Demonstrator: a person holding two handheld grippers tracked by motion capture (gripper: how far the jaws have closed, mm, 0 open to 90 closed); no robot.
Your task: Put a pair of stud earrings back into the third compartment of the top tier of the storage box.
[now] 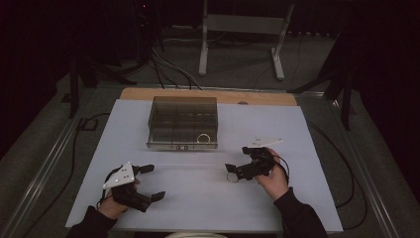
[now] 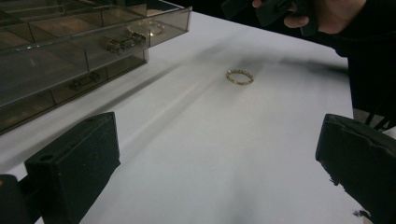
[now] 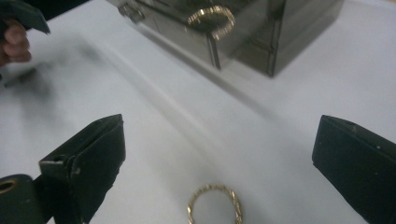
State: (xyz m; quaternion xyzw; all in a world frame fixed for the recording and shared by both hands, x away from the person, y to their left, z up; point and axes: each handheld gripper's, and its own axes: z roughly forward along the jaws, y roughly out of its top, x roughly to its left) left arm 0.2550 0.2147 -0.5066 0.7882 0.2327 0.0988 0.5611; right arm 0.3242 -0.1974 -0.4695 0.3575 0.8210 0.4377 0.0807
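Note:
A smoky clear plastic box [image 1: 182, 123] with inner compartments stands on the white table top [image 1: 198, 198]. A gold bangle [image 1: 203, 138] lies in its near right compartment. A second gold bangle [image 1: 232, 177] lies flat on the table, just below my right gripper [image 1: 237, 159]. In the right gripper view this bangle [image 3: 215, 204] sits low between the jaws of the open right gripper [image 3: 217, 163], touching neither. My left gripper [image 1: 152, 182] rests open at the near left with nothing in it. In the left gripper view the loose bangle [image 2: 239, 76] lies well ahead of the left gripper [image 2: 217, 158].
The box [image 2: 70, 51] has small metal latches on its front wall. The white top ends in a wooden strip [image 1: 208, 94] behind the box. Dark floor with cables and a metal stand [image 1: 242, 34] lie beyond. A hand [image 2: 322, 14] holds the right gripper.

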